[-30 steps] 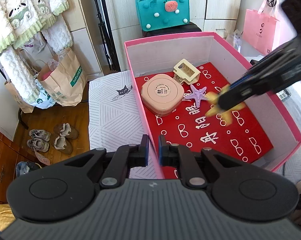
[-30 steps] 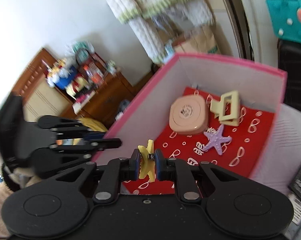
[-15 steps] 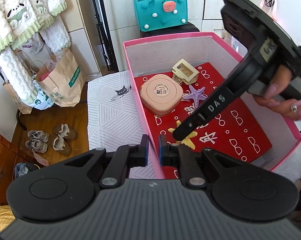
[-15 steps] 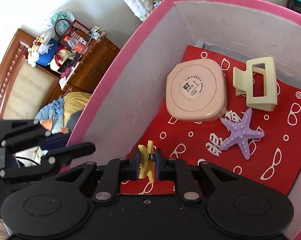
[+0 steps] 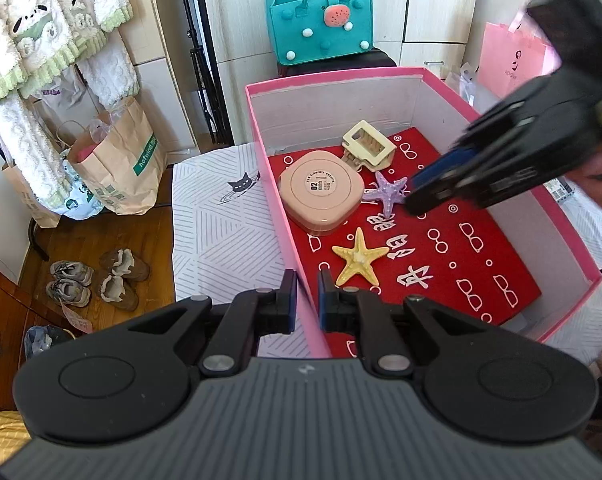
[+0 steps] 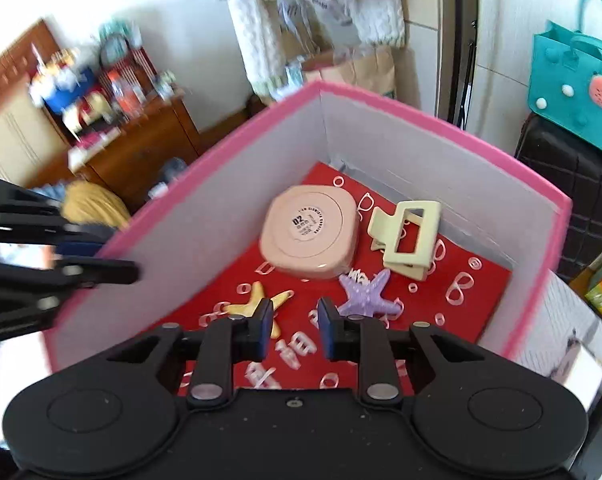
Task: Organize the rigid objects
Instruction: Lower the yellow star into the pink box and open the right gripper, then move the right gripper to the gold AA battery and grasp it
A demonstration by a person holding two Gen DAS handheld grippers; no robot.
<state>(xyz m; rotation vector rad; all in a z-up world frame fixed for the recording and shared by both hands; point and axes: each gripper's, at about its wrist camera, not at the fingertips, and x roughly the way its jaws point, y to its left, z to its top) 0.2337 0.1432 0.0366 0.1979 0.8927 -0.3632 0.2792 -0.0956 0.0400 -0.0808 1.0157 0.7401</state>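
A pink box (image 5: 333, 80) with a red patterned floor holds a pink square compact (image 5: 321, 192), a cream hair claw (image 5: 367, 150), a purple starfish (image 5: 385, 196) and a yellow starfish (image 5: 357, 260). The yellow starfish lies flat near the box's left wall, free of any gripper. My left gripper (image 5: 307, 304) is shut on that left wall at its near end. My right gripper (image 6: 293, 320) hovers over the box with its jaws opening and nothing between them. From the right wrist, the yellow starfish (image 6: 257, 304) lies just below the left finger and the purple starfish (image 6: 365, 298) beyond the right one.
The box sits on a white striped cloth (image 5: 221, 232). Behind it are a teal felt bag (image 5: 321, 20) on a black case and a pink paper bag (image 5: 509, 60). A brown paper bag (image 5: 117, 160) and shoes (image 5: 97, 280) are on the wooden floor at the left.
The right gripper let go of the yellow starfish, which now lies on the red floor. That gripper then lifted and drew back to the right. The left gripper kept its hold.
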